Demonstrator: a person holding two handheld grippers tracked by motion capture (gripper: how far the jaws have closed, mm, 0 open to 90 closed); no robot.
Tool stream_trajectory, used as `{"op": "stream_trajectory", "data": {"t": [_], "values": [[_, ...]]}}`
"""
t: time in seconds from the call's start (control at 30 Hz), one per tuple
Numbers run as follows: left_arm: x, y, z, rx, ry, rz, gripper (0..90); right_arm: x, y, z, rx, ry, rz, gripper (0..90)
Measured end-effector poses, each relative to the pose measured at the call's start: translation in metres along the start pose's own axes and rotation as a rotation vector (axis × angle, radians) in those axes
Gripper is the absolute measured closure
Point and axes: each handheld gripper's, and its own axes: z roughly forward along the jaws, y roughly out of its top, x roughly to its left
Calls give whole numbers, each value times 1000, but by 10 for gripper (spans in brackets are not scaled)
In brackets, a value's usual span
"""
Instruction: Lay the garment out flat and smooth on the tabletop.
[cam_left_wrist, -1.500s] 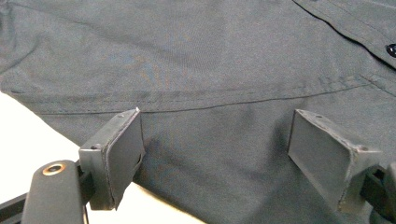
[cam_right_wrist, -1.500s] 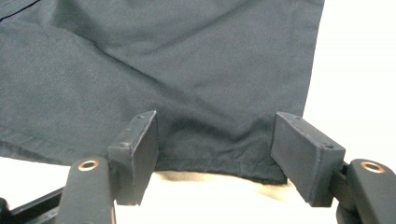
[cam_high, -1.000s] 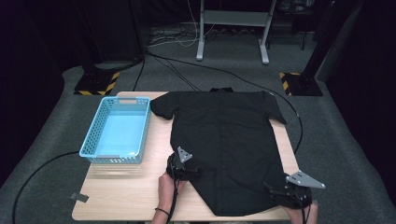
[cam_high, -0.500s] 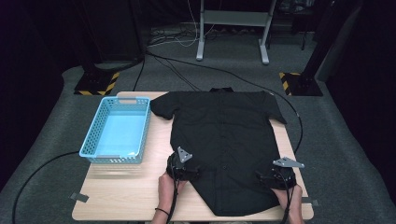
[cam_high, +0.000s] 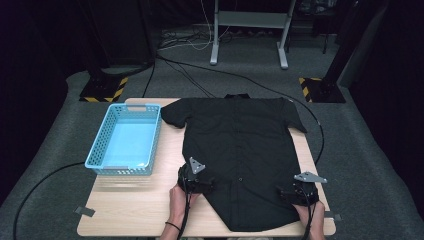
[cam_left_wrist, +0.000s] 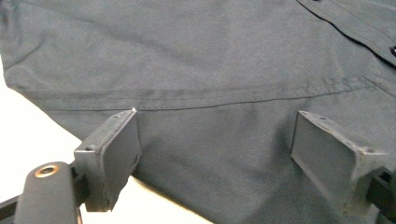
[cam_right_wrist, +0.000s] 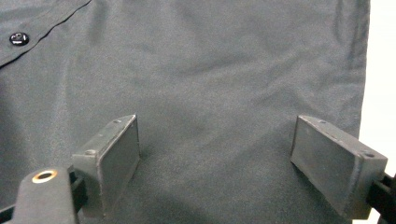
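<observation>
A black short-sleeved shirt (cam_high: 240, 140) lies flat on the wooden table (cam_high: 135, 205), buttons up and collar at the far edge. My left gripper (cam_high: 204, 183) rests at the shirt's lower left side edge. It is open and its jaws have just opened a touch wider. In the left gripper view the gripper (cam_left_wrist: 217, 113) straddles the shirt (cam_left_wrist: 210, 56) at a seam, with bare table (cam_left_wrist: 28, 130) to the left. My right gripper (cam_high: 290, 192) is open over the lower right part. In the right gripper view it (cam_right_wrist: 216, 117) stands wide on flat cloth (cam_right_wrist: 224, 60) beside the shirt's edge.
A light blue basket (cam_high: 95, 161) with nothing in it stands on the table's left part. Cables trail from both grippers across the grey floor. Bits of tape (cam_high: 84, 211) mark the table's front corners. Stands and frame legs (cam_high: 215, 45) rise behind the table.
My right gripper has moved leftward from the table's right edge and down onto the shirt's lower right part. The left gripper has kept its place.
</observation>
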Motion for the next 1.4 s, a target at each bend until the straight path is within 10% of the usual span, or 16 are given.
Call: {"op": "stream_trajectory", "data": {"t": [0.2,0.47,0.73,1.4], "values": [[-32,18,0,-33,-49,49,166,-3,0,-1,-8,10,21,145],[-73,25,25,75,-81,158,292,-3,0,-1,-16,7,24,146],[-69,14,16,18,-54,133,817,-3,0,-1,-12,13,26,146],[-46,-56,-65,-152,22,27,851,-3,0,-1,-13,6,28,151]]}}
